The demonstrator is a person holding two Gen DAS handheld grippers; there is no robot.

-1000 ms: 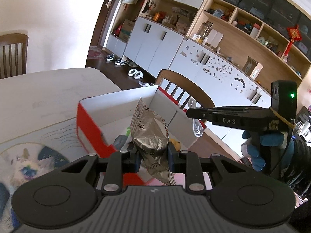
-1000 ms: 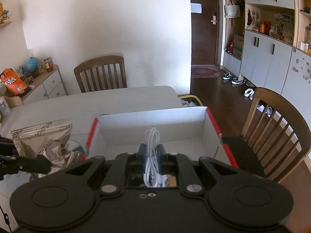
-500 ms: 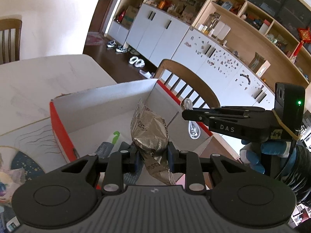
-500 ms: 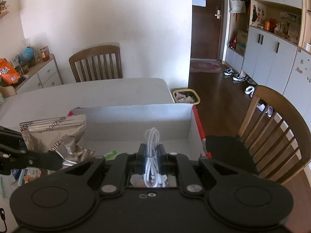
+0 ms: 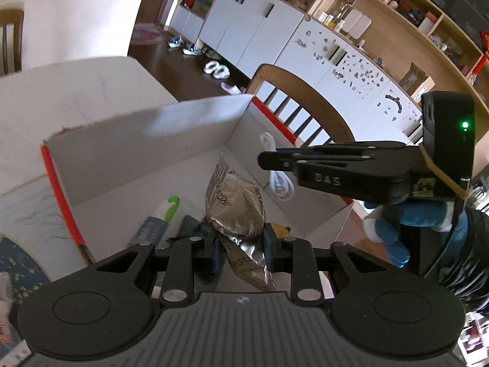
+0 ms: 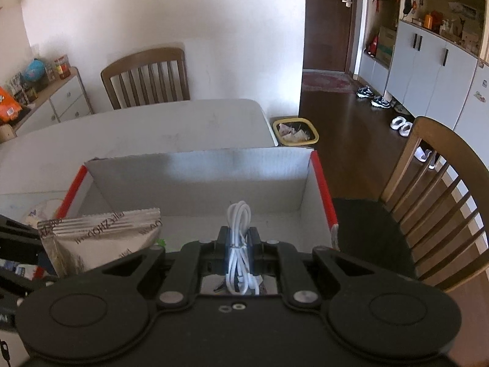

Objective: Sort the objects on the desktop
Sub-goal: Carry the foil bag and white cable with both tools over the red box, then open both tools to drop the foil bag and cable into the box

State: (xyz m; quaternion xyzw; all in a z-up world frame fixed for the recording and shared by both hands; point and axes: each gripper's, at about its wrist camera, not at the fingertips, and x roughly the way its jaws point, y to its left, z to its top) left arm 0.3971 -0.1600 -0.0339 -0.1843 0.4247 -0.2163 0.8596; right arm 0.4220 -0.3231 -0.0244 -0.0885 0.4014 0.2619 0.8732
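Observation:
An open cardboard box with red edges stands on the white table. My left gripper is shut on a crinkled silver snack bag, held above the box's inside. My right gripper is shut on a coiled white cable, also over the box, nearer its right wall. In the left wrist view the right gripper comes in from the right, held by a blue-gloved hand. Several items lie on the box floor, among them a green-capped tube and something yellow.
A wooden chair stands close to the box's right side, another chair at the table's far edge. A patterned mat lies left of the box. A yellow-rimmed bin sits on the floor beyond the table corner.
Both grippers have moved forward and down over the box, carrying the snack bag and the cable; the box now fills more of each view. Neither grip has changed.

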